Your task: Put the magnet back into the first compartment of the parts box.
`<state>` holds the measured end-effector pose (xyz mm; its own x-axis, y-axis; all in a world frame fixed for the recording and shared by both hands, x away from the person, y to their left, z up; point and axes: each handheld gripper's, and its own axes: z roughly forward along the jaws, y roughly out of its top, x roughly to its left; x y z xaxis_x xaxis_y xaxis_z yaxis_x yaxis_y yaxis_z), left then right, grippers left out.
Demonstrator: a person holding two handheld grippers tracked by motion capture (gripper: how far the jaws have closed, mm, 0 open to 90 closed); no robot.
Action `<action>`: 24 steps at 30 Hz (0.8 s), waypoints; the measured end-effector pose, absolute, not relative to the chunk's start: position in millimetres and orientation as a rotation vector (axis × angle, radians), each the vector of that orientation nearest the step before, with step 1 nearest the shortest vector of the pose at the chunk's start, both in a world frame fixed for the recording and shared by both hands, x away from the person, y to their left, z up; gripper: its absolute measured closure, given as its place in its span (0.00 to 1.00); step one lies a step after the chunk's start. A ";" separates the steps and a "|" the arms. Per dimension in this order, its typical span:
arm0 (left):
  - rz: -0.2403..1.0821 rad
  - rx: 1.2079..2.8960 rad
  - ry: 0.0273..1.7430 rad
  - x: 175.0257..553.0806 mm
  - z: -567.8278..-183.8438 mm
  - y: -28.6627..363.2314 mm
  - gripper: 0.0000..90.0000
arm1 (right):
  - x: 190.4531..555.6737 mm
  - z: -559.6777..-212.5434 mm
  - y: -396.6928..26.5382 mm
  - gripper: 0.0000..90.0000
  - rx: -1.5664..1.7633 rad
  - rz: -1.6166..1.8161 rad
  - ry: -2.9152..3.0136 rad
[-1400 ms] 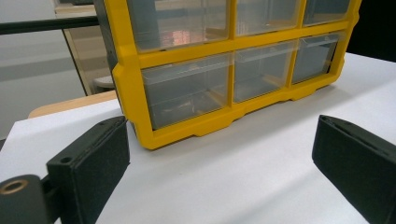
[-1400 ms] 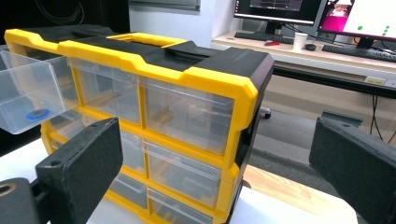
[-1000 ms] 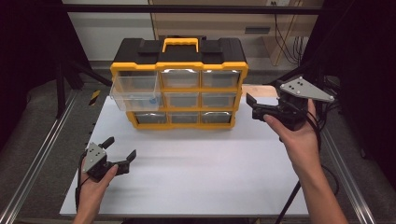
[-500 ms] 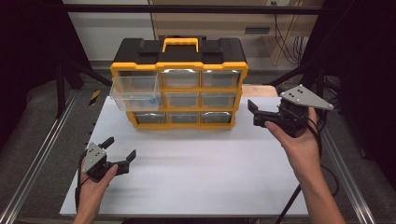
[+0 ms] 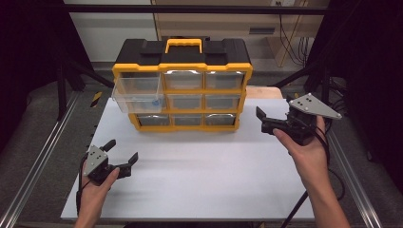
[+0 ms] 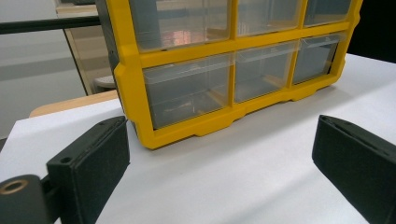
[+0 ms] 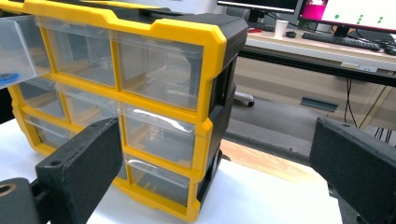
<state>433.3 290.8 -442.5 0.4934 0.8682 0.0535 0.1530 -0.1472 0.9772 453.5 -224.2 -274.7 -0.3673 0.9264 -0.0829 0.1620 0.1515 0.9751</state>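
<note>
A yellow-and-black organizer cabinet (image 5: 183, 90) with clear drawers stands at the back middle of the white table (image 5: 204, 175). Its top-left drawer (image 5: 138, 92) is pulled out, and a small blue item (image 5: 155, 100) lies inside. My left gripper (image 5: 122, 151) rests low near the table's front left, open and holding nothing, aimed at the cabinet's lower drawers (image 6: 187, 88). My right gripper (image 5: 261, 119) hovers open to the right of the cabinet, level with its lower rows. In the right gripper view the cabinet's right corner (image 7: 210, 93) and the pulled-out drawer (image 7: 16, 46) sit ahead of the open jaws.
Metal rails (image 5: 38, 161) run along both sides of the table. A wooden surface (image 5: 263, 91) lies behind the cabinet's right side. In the right gripper view, a desk with a keyboard (image 7: 341, 39) stands far behind. White tabletop stretches between the two grippers.
My right gripper has dropped a little and drawn back toward the person, staying open. The left gripper and the cabinet have not moved.
</note>
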 end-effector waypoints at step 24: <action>0.794 1.614 0.895 433.6 -442.4 291.0 0.04 | 445.5 -311.3 -238.3 0.04 1.118 1.251 1.679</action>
